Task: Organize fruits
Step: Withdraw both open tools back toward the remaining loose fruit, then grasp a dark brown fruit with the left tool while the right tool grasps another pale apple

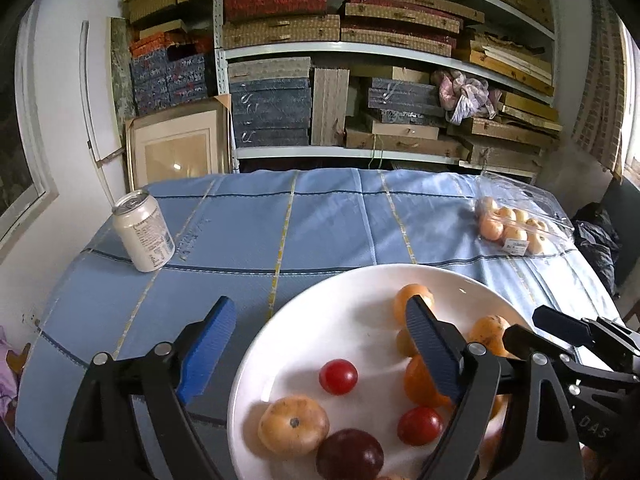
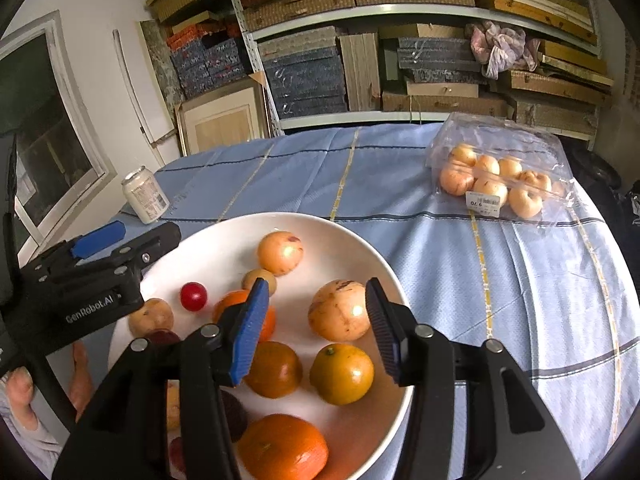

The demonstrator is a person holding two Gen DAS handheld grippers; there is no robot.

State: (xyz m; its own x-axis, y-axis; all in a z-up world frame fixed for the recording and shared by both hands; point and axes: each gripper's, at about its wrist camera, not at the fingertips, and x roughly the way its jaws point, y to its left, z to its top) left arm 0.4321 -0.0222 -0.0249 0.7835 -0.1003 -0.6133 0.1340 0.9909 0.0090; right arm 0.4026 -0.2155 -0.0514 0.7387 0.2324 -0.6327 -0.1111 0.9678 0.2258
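Fruits lie in the white plate (image 2: 384, 268) under both tongs, left (image 1: 320, 344) and right (image 2: 316, 328), tilted downward, open, empty.

Tabletop (image 2: 500, 280) under a blue checked cloth, white plate (image 2: 384, 276) of fruit at the near edge, upright drinks can (image 2: 146, 194) far left, clear plastic pack (image 2: 500, 168) of pale fruit far right

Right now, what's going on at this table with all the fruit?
A person is sorting fruit with a handheld gripper in each hand. Both the left gripper and the right gripper hang open and empty above a white plate already holding oranges, peaches and small red fruits. A clear box of peaches sits unemptied farther back, near a drink can.
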